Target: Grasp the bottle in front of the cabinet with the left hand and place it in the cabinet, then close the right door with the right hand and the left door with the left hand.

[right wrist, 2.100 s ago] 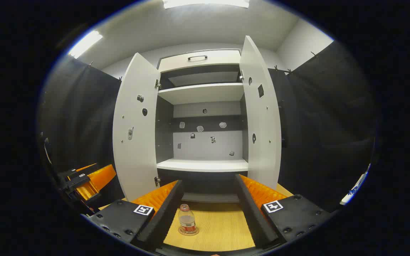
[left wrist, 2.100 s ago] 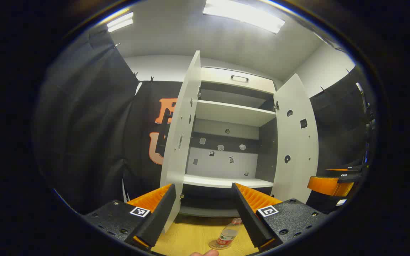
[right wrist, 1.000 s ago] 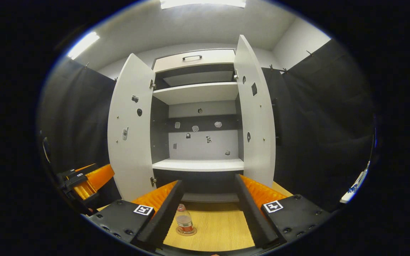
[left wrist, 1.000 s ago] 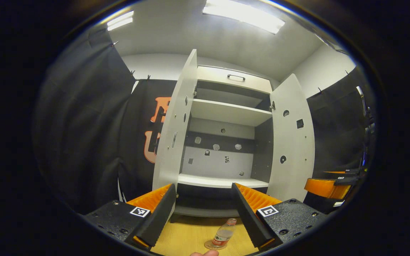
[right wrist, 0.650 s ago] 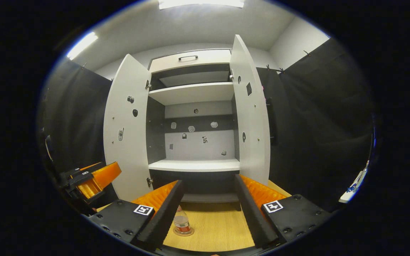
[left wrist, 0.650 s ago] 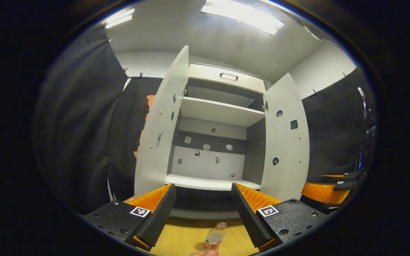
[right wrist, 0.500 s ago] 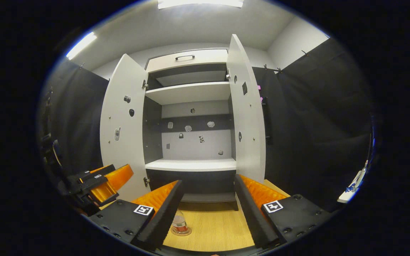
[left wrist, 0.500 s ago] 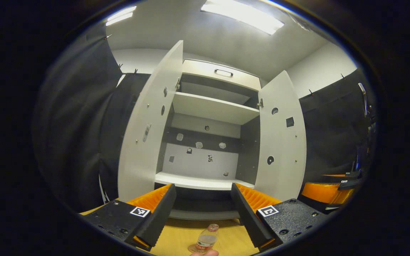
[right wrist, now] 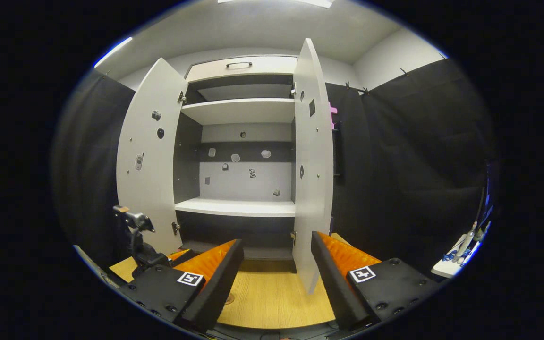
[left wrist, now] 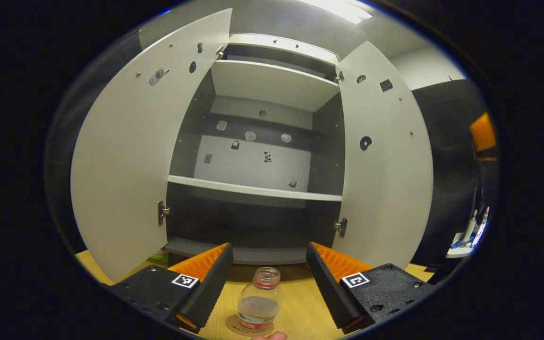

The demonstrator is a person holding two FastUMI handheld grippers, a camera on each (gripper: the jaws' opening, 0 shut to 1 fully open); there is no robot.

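Note:
A clear plastic bottle [left wrist: 258, 304] with a red label stands upright on a round coaster on the wooden table [left wrist: 300, 316], just in front of the cabinet. My left gripper [left wrist: 268, 247] is open, and the bottle sits low between its two fingers without touching either. The white cabinet has both doors wide open: left door [left wrist: 125, 156], right door [left wrist: 385, 165], with a bare shelf [left wrist: 253, 189] inside. In the right gripper view my right gripper [right wrist: 276, 240] is open with nothing in it, facing the edge of the right door [right wrist: 312, 189]. The left gripper's body [right wrist: 140, 245] shows at lower left there.
A drawer with a handle [right wrist: 239, 63] tops the cabinet. Small stickers dot its back wall [left wrist: 248, 156]. Black cloth hangs on both sides. A white ledge with small items [right wrist: 451, 264] is at far right. A person's fingertip [left wrist: 272, 336] shows at the bottom edge.
My left gripper has moved forward and down, so the bottle now stands centred between its fingers. My right gripper has drifted right, and the right door now shows edge-on. Both stayed open.

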